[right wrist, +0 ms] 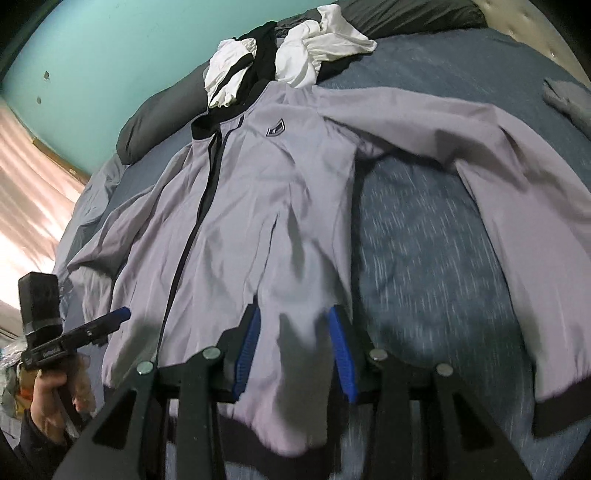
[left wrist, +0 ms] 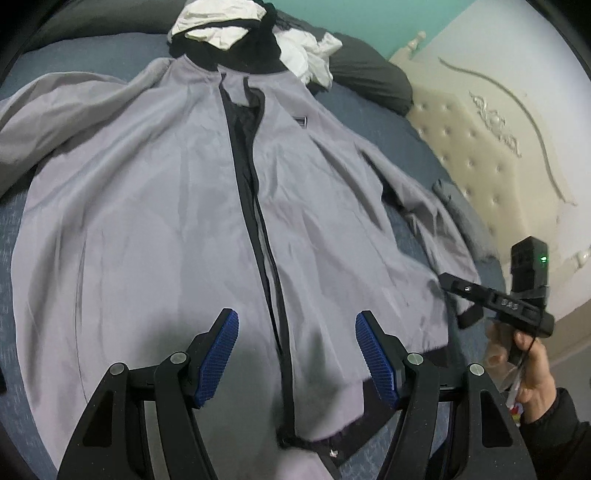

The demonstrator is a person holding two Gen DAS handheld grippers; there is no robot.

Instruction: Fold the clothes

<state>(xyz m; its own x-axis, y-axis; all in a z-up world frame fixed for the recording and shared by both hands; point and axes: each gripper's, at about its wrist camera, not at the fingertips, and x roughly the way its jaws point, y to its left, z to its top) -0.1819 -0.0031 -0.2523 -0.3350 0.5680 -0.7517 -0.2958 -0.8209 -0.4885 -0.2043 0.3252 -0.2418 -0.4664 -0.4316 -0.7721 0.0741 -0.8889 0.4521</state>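
Observation:
A grey zip jacket [left wrist: 147, 221] with black trim lies face up and spread out on the blue bedsheet [right wrist: 424, 240]. My left gripper [left wrist: 297, 317] hovers open over the lower zipper near the hem, with nothing between its blue pads. It also shows at the left edge of the right wrist view as the left gripper [right wrist: 110, 321], in a hand. My right gripper [right wrist: 294, 314] has the jacket [right wrist: 277, 203] front panel bunched between its pads, and the fabric drapes over its body down to the dark hem band. From the left wrist view, the right gripper [left wrist: 458, 295] sits at the jacket's right edge.
A heap of white and black clothes [left wrist: 229, 26] [right wrist: 303, 48] lies past the collar, against a dark grey pillow [left wrist: 369, 74]. A cream tufted headboard [left wrist: 498, 147] borders the bed. A small grey garment [right wrist: 569, 99] lies beyond the jacket's right sleeve.

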